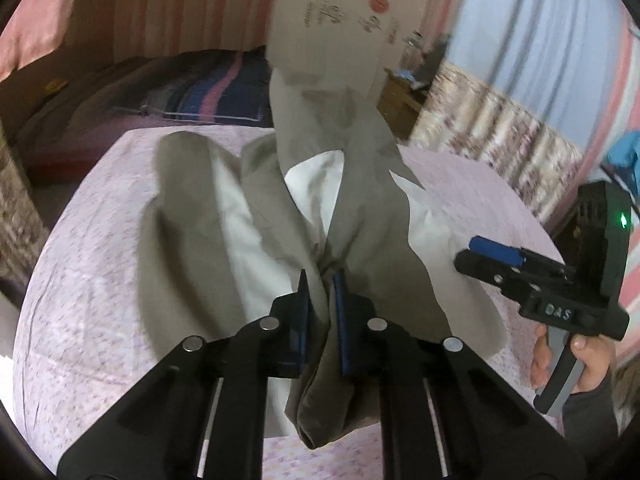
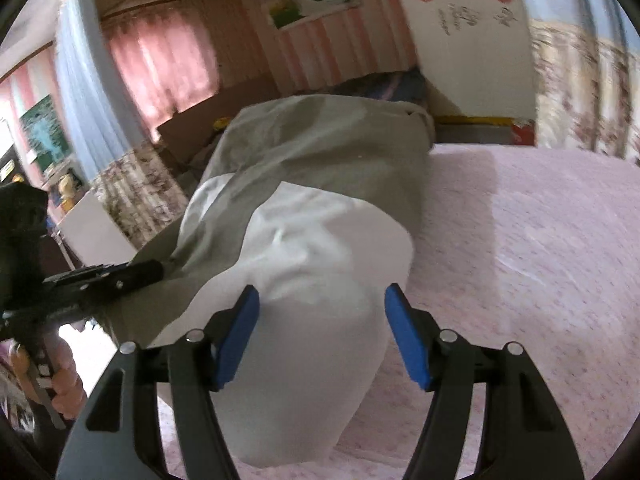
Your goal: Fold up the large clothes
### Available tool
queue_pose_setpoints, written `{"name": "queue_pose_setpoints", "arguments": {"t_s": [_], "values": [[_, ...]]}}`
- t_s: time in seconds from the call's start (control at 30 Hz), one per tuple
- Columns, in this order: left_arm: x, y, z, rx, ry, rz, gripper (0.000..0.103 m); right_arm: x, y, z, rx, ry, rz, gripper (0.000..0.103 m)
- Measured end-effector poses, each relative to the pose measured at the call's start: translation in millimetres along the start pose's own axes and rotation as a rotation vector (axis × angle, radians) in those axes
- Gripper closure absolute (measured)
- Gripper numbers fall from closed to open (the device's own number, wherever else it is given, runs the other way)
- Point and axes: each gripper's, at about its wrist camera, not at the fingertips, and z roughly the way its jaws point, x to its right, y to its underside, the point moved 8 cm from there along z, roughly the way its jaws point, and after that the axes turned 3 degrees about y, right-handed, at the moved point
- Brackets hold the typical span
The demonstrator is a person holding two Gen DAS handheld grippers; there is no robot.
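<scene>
1. The left wrist view is taken along the left gripper (image 1: 320, 280), angled down, close above the pink patterned bed cover (image 1: 88, 300).
2. The right wrist view is taken along the right gripper (image 2: 322, 300), likewise tilted down and close.
3. The grey-and-white crumpled fabric garment (image 1: 280, 208) is shared by both views.

The garment (image 1: 192, 208) is soft matt cloth, grey-olive outside with a white lining, creased. The bed cover (image 1: 80, 280) is matt pink cloth with a fine print. Each gripper (image 1: 322, 292) is matt black plastic with blue pads (image 2: 236, 336) and shiny metal pins (image 1: 269, 323).
</scene>
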Motion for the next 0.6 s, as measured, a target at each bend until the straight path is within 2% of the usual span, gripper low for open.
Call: {"name": "queue_pose_setpoints", "arguments": {"t_s": [0.27, 0.37, 0.5, 0.6], "values": [[-70, 30, -21, -0.014, -0.096, -0.107, 0.093, -54, -7, 8, 0.004, 0.015, -0.162, 0.037], [-87, 42, -20, -0.025, -0.11, -0.143, 0.092, -61, -7, 11, -0.006, 0.033, -0.188, 0.037], [-99, 55, -13, -0.044, -0.131, -0.136, 0.09, -62, -3, 17, -0.02, 0.057, -0.216, 0.035], [-104, 60, -5, -0.058, -0.156, -0.121, 0.09, -55, 4, 28, -0.068, 0.076, -0.238, 0.031]]}}
